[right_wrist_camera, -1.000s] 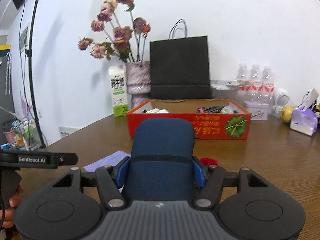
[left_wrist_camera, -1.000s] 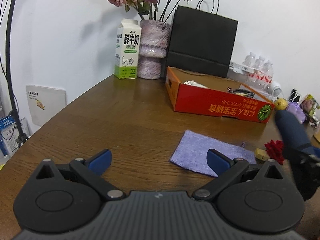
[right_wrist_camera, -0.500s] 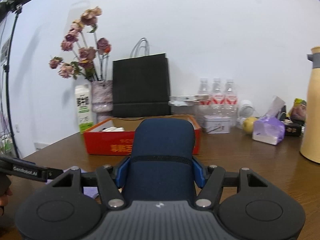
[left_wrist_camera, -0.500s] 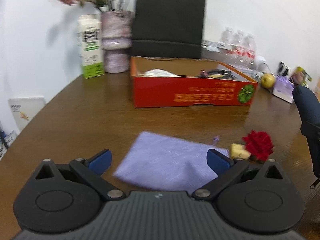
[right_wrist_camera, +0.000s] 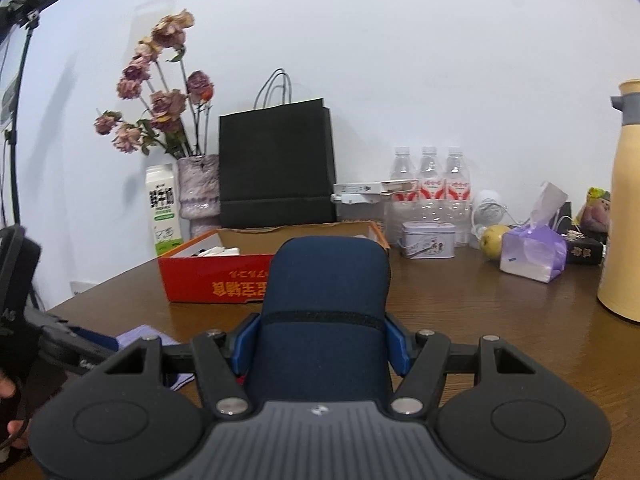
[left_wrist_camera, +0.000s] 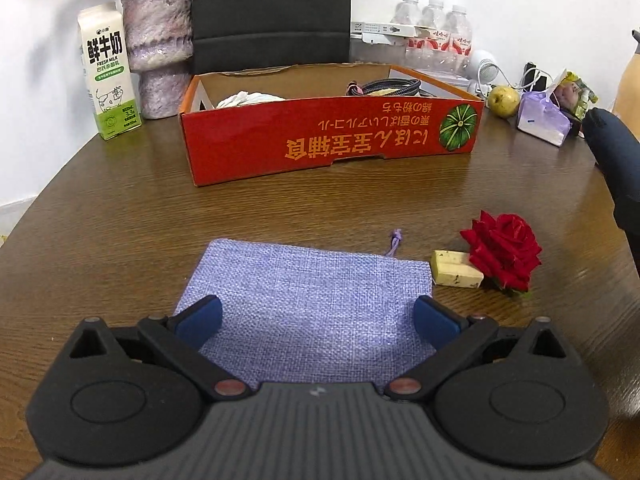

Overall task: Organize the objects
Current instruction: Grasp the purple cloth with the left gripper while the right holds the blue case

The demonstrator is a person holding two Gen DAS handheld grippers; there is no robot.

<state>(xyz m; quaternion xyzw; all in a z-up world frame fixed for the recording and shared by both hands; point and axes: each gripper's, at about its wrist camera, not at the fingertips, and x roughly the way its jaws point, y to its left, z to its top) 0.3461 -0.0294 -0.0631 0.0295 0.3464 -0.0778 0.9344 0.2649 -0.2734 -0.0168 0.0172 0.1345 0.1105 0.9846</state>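
Left view: my left tool [left_wrist_camera: 316, 316] hung spread over the pouch [left_wrist_camera: 308, 304], gripping nothing. The pouch lay flat near the surface's [left_wrist_camera: 120, 220] front edge, a rose [left_wrist_camera: 502, 250] and cork [left_wrist_camera: 456, 269] beside it, the red box [left_wrist_camera: 328, 136] toward the back.

Right view: my right tool [right_wrist_camera: 322, 338] pinched a navy case [right_wrist_camera: 326, 316] before the box [right_wrist_camera: 216, 280].

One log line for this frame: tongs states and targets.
left tongs: open, above purple pouch | right tongs: shut on navy case | red box: behind
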